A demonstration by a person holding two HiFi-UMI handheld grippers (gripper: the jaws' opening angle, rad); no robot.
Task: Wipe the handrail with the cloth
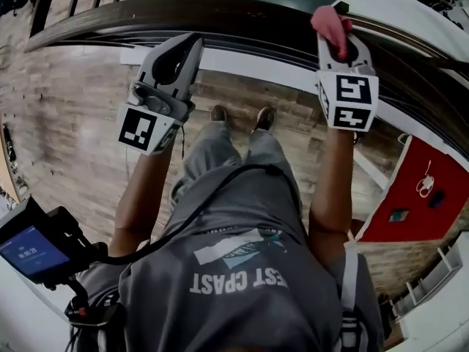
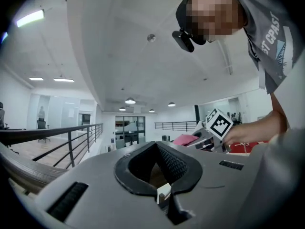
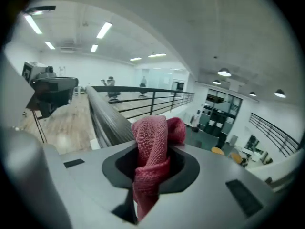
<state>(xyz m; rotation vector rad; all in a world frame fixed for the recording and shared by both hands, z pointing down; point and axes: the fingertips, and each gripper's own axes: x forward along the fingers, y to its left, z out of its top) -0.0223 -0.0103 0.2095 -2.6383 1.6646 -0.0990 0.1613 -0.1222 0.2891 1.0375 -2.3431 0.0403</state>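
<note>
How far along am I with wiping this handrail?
Done: the cloth is clamped in the right hand-held gripper. In hand: it is held at the dark handrail, though contact can't be confirmed. Left: the wiping itself, since no wiped stretch shows. The left hand-held gripper is shut and empty.

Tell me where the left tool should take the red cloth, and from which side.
Take the red terry cloth by its bunched fold sticking out beyond the right tool, coming from ahead of its tips; the rest is pinched between those jaws.
</note>
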